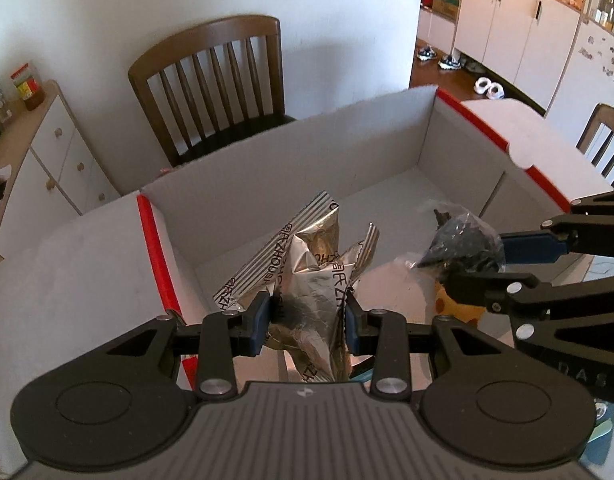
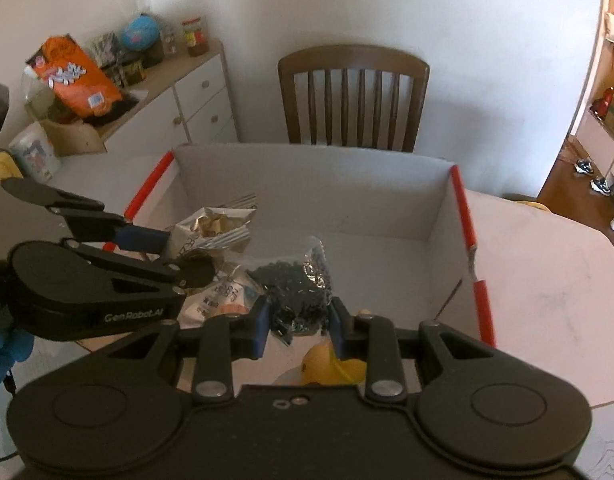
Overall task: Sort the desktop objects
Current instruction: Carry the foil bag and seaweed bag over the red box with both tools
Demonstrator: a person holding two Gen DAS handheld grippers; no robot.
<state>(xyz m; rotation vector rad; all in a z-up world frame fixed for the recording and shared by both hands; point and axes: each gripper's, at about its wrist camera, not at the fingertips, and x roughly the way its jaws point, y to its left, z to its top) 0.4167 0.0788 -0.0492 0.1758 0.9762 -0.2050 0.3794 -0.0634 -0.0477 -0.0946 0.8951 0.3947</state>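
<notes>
My left gripper [image 1: 307, 322] is shut on a crumpled silver foil packet [image 1: 315, 280], held over the near end of an open white cardboard box [image 1: 291, 160] with red edges. My right gripper [image 2: 299, 322] is shut on a clear bag of small black pieces [image 2: 295, 288], also over the box [image 2: 347, 200]. In the left wrist view the right gripper [image 1: 487, 258] comes in from the right with the black bag [image 1: 461, 246]. In the right wrist view the left gripper [image 2: 175, 252] comes in from the left with the foil packet [image 2: 215, 228]. A yellow toy [image 2: 327, 364] lies below the right gripper.
A white packet with print [image 2: 223, 300] lies in the box's near left corner. A brown wooden chair [image 1: 215, 80] stands behind the box. A white cabinet [image 2: 179, 96] at the left carries snack bags and jars. The white table [image 2: 547, 280] runs on to the right of the box.
</notes>
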